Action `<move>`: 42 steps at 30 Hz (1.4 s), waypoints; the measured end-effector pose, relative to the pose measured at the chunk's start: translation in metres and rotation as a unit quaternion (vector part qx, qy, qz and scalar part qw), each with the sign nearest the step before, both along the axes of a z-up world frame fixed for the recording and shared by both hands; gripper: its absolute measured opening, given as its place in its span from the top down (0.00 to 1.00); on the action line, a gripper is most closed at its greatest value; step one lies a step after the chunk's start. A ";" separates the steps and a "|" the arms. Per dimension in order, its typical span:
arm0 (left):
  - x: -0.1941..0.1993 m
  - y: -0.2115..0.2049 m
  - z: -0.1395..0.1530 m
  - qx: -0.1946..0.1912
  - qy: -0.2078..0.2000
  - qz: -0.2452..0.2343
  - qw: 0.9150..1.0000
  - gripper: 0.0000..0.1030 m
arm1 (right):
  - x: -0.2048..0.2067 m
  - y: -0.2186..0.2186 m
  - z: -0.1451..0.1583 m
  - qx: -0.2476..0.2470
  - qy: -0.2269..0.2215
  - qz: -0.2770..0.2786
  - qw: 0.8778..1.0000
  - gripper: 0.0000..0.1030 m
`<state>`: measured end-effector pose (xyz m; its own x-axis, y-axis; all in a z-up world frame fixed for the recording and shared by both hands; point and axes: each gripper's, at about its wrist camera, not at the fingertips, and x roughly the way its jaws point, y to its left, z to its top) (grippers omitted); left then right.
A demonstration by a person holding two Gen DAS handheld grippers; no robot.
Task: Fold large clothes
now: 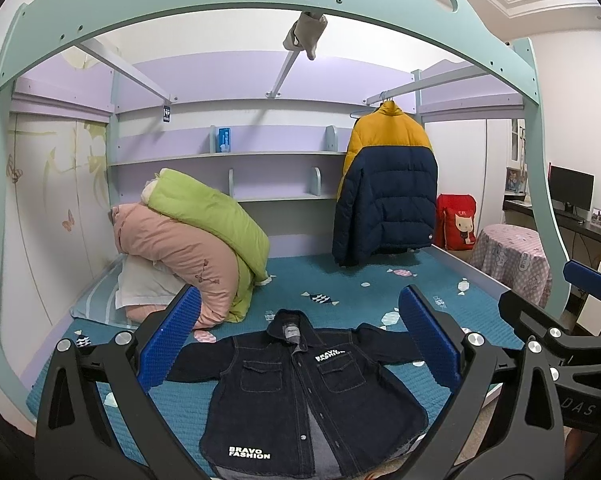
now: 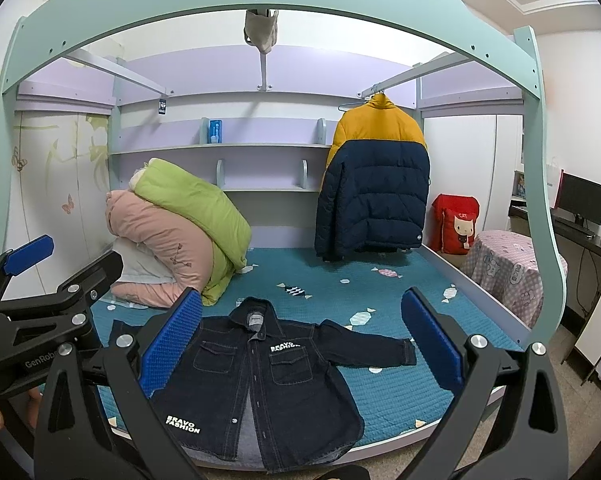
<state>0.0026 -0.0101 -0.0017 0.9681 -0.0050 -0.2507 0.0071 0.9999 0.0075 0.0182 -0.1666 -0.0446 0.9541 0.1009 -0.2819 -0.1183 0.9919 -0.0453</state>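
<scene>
A dark denim jacket [image 1: 300,396] lies flat, front up, sleeves spread, on the teal bedspread [image 1: 340,280] near the bed's front edge. It also shows in the right wrist view [image 2: 260,376]. My left gripper [image 1: 298,332] is open and empty, held above and in front of the jacket. My right gripper [image 2: 302,332] is open and empty too, above the jacket's right half. The right gripper shows at the right edge of the left wrist view [image 1: 588,280]. The left gripper shows at the left of the right wrist view [image 2: 60,260].
Rolled pink [image 1: 180,252] and green quilts [image 1: 216,208] are piled at the bed's back left. A yellow and navy puffer jacket [image 1: 388,184] hangs at the back right. A checked covered table [image 1: 512,260] and a desk with a monitor [image 1: 570,188] stand right of the bed.
</scene>
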 end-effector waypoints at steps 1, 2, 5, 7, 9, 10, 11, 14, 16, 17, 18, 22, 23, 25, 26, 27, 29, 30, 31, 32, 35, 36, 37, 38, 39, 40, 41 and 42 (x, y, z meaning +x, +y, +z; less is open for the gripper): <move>0.001 -0.001 -0.001 0.000 0.000 0.000 1.000 0.04 | 0.000 0.000 0.000 0.000 0.000 0.000 1.000 0.07; 0.001 -0.002 -0.001 0.002 -0.001 0.002 1.000 0.04 | 0.000 -0.001 0.000 0.000 0.000 0.001 1.000 0.07; 0.004 0.000 -0.004 0.001 0.000 0.002 1.000 0.04 | 0.001 -0.001 0.000 0.000 0.000 0.001 1.000 0.07; 0.003 0.000 -0.004 0.000 0.001 0.002 1.000 0.04 | 0.000 0.001 0.001 0.001 0.001 0.001 1.000 0.07; 0.004 0.000 -0.007 0.000 0.000 0.002 1.000 0.04 | 0.001 0.001 0.001 0.000 0.001 0.001 1.000 0.07; 0.003 0.001 -0.006 0.000 0.000 0.002 1.000 0.04 | 0.001 0.002 0.001 0.000 0.001 0.000 1.000 0.07; 0.004 0.001 -0.007 0.000 0.001 0.002 1.000 0.04 | 0.001 0.001 0.001 0.000 0.001 0.000 1.000 0.07; 0.005 0.001 -0.008 0.000 0.002 0.001 1.000 0.04 | 0.001 0.002 0.000 0.000 0.001 0.000 1.000 0.07; 0.005 0.001 -0.009 0.000 0.001 0.002 1.000 0.04 | 0.001 0.002 -0.001 0.000 0.002 -0.001 1.000 0.07; 0.005 0.001 -0.009 0.000 0.001 0.002 1.000 0.04 | 0.001 0.003 -0.001 0.000 0.002 0.000 1.000 0.07; 0.005 0.001 -0.009 0.000 0.000 0.002 1.000 0.04 | 0.001 0.002 -0.001 0.000 0.002 0.000 1.000 0.07; 0.005 0.001 -0.008 0.000 0.002 0.002 1.000 0.04 | 0.001 0.003 0.000 0.000 0.002 0.000 1.000 0.07; 0.006 0.001 -0.008 -0.001 0.002 0.002 1.000 0.04 | 0.001 0.003 0.000 0.000 0.002 0.000 1.000 0.07; 0.005 0.001 -0.008 0.000 0.002 0.002 1.000 0.04 | 0.002 0.004 0.000 0.000 0.003 0.000 1.000 0.07; 0.005 0.001 -0.009 0.001 0.002 0.002 1.000 0.04 | 0.002 0.004 -0.001 0.000 0.003 0.001 1.000 0.07; 0.005 0.001 -0.009 0.000 0.002 0.002 1.000 0.04 | 0.002 0.004 -0.001 0.000 0.002 0.000 1.000 0.07; 0.005 0.001 -0.009 0.000 0.001 0.002 1.000 0.04 | 0.002 0.003 -0.001 0.001 0.003 0.000 1.000 0.07; 0.005 0.002 -0.008 0.000 0.001 0.002 1.000 0.04 | 0.002 0.004 -0.001 0.000 0.002 0.000 1.000 0.07; 0.005 0.002 -0.007 0.000 0.001 0.002 1.000 0.04 | 0.002 0.004 0.000 0.000 0.002 0.000 1.000 0.07; 0.005 0.001 -0.009 0.000 0.002 0.001 1.000 0.04 | 0.002 0.004 -0.001 0.000 0.003 0.000 1.000 0.07; 0.005 0.002 -0.010 -0.001 0.003 0.002 1.000 0.04 | 0.002 0.004 -0.001 0.000 0.003 0.000 1.000 0.07; 0.005 0.002 -0.009 -0.001 0.003 0.002 1.000 0.04 | 0.002 0.004 -0.001 0.000 0.004 0.001 1.000 0.07; 0.005 0.002 -0.010 -0.001 0.002 0.002 1.000 0.04 | 0.002 0.003 -0.001 0.000 0.003 0.001 1.000 0.07; 0.005 0.002 -0.010 0.000 0.002 0.002 1.000 0.04 | 0.002 0.004 -0.001 0.000 0.003 0.001 1.000 0.07; 0.005 0.002 -0.009 0.000 0.002 0.002 1.000 0.04 | 0.002 0.004 -0.001 0.000 0.003 0.001 1.000 0.07; 0.005 0.003 -0.010 0.000 0.001 0.002 1.000 0.04 | 0.002 0.004 -0.002 0.001 0.003 0.000 1.000 0.07; 0.005 0.004 -0.010 -0.001 0.001 0.002 1.000 0.04 | 0.002 0.004 -0.001 0.001 0.003 0.000 1.000 0.07; 0.006 0.004 -0.011 -0.001 0.002 0.002 1.000 0.04 | 0.002 0.005 -0.001 0.001 0.003 0.000 1.000 0.07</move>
<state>0.0083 -0.0062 -0.0123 0.9672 -0.0020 -0.2542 0.0036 1.0000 0.0058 0.0205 -0.1619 -0.0460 0.9521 0.1016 -0.2883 -0.1189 0.9920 -0.0432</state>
